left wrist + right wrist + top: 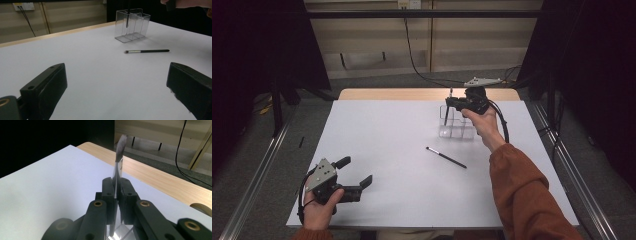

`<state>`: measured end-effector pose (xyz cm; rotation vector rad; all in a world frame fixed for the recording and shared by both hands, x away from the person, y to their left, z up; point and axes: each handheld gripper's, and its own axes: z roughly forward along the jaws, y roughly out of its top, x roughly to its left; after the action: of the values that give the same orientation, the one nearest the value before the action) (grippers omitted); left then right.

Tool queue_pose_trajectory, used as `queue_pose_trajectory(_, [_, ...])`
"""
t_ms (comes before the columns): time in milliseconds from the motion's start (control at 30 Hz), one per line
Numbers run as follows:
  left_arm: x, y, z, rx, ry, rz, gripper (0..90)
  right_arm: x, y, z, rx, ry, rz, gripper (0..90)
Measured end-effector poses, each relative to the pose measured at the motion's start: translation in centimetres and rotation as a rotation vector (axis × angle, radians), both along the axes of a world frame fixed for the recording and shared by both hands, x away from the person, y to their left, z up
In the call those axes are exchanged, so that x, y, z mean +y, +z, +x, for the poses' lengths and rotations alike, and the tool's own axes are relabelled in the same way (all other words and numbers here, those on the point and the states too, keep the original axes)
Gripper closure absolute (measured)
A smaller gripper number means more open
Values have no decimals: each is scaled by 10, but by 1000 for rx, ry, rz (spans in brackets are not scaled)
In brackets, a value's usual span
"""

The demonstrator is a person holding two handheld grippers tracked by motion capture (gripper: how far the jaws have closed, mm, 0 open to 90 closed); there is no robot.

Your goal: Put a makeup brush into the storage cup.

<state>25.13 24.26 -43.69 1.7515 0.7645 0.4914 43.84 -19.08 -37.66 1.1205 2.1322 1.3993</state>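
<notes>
The work in hand is standing makeup brushes in the clear holder (455,124), which sits on the far right part of the white desk (382,150). By the look of it, the job is about half done. The right gripper (452,102) hovers directly above the holder with its jaws clamped tight on the upright brush (119,155), bristles pointing up and the handle reaching down into one of the holder's compartments; which compartment, I cannot tell. That brush has yet to be let go. A second brush (446,157) lies flat on the desk just in front of the holder, toward the person, touched by nothing, and it remains to be picked up and dropped in.

The left gripper (357,172) rests well to the near left of the holder, its jaws spread wide and empty.

Counted: two brushes, one gripped and one lying loose; one holder with several compartments; two grippers.
</notes>
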Motion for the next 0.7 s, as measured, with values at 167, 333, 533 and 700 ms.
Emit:
queue_pose_trajectory(167, [0, 0, 0, 7, -1, 6, 31, 1, -1, 0, 4, 4, 1, 835])
queue_pose_trajectory(333, [0, 0, 0, 7, 0, 9, 31, -2, -2, 0, 1, 3, 14, 775])
queue_pose_trajectory(533, [-1, -1, 0, 5, -3, 12, 31, -4, -4, -3, -10, 4, 18, 434])
queue_pose_trajectory(700, [-1, -1, 1, 5, -2, 12, 31, -4, -4, -3, -22, 6, 18, 249])
